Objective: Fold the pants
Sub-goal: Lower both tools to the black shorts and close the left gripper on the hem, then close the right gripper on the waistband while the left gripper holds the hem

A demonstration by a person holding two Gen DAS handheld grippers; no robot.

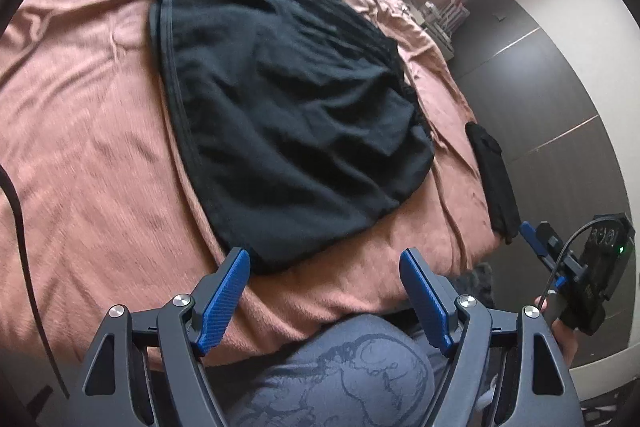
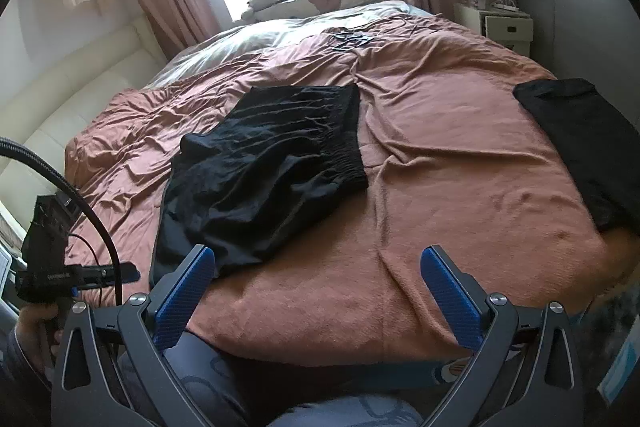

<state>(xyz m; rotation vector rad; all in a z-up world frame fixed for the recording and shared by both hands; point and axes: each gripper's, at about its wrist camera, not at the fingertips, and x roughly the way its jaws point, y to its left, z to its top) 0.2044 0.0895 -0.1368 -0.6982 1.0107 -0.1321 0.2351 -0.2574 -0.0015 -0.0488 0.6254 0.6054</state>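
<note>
Black pants lie crumpled in a rough fold on the brown blanket, with the gathered waistband on the far right side in the right wrist view. My left gripper hovers open just over the pants' near edge, and nothing sits between its blue pads. My right gripper is open over bare blanket, to the right of the pants. Each gripper shows in the other's view: the right one at the bed's corner, the left one beside the pants.
A second folded black garment lies at the bed's right edge. Small dark items sit on the far blanket. A bedside cabinet stands far right and a cream padded surface runs along the left. The person's grey-clad knee presses the near edge.
</note>
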